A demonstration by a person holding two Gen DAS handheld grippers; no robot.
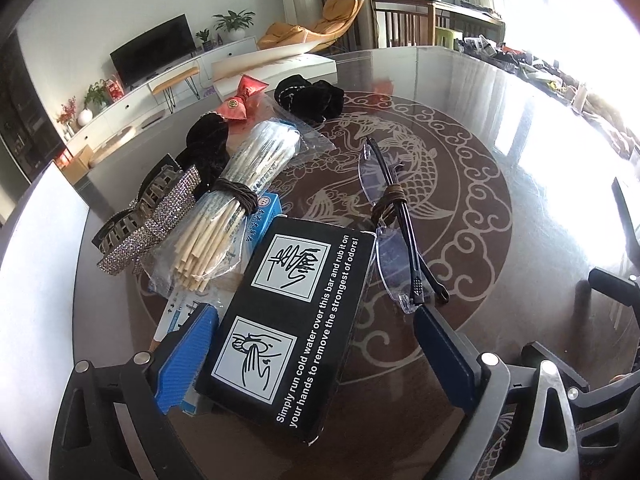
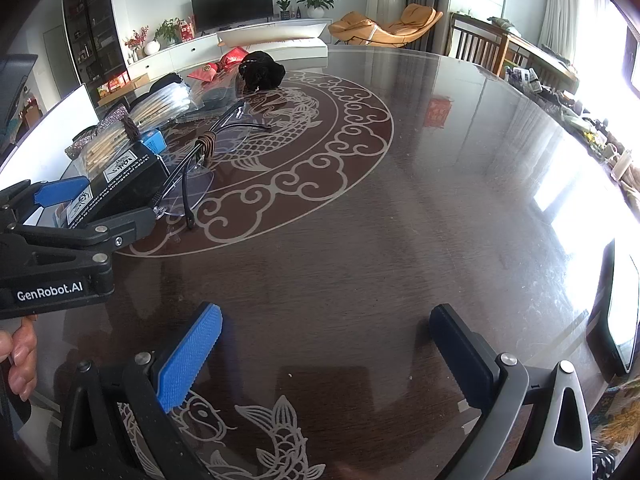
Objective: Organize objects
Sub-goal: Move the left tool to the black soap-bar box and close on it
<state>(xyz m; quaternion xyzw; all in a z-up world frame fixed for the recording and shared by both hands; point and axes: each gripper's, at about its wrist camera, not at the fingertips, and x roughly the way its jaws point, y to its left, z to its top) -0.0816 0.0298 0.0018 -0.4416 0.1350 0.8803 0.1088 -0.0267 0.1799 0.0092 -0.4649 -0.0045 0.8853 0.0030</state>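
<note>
The left gripper (image 1: 316, 344) stood with its jaws wide apart around a black box (image 1: 292, 328) printed with hand-washing drawings and white lettering; the blue pad (image 1: 188, 356) sat just beside the box's left edge and the dark pad (image 1: 444, 344) stood apart from its right edge, so nothing was clamped. The box lay on the glass-topped table (image 1: 500, 240), over a carved fish pattern, its far end resting against a small blue carton (image 1: 266, 210). To its right lay folded rimless glasses (image 1: 394, 232), tied round the middle with a brown band and touching the box's far right corner. To the left lay a bagged bundle of pale sticks (image 1: 236, 200) bound by a brown band, then a rhinestone hair claw (image 1: 148, 216), a black velvet scrunchie (image 1: 206, 144), a red bow (image 1: 240, 100) and, further back, a black pouch (image 1: 310, 96). In the right wrist view, the right gripper (image 2: 324, 356) hung open over bare tabletop (image 2: 400, 220), well apart from the pile, its fingers holding nothing. The person's fingers (image 2: 18, 360) showed on the left tool's handle.
</note>
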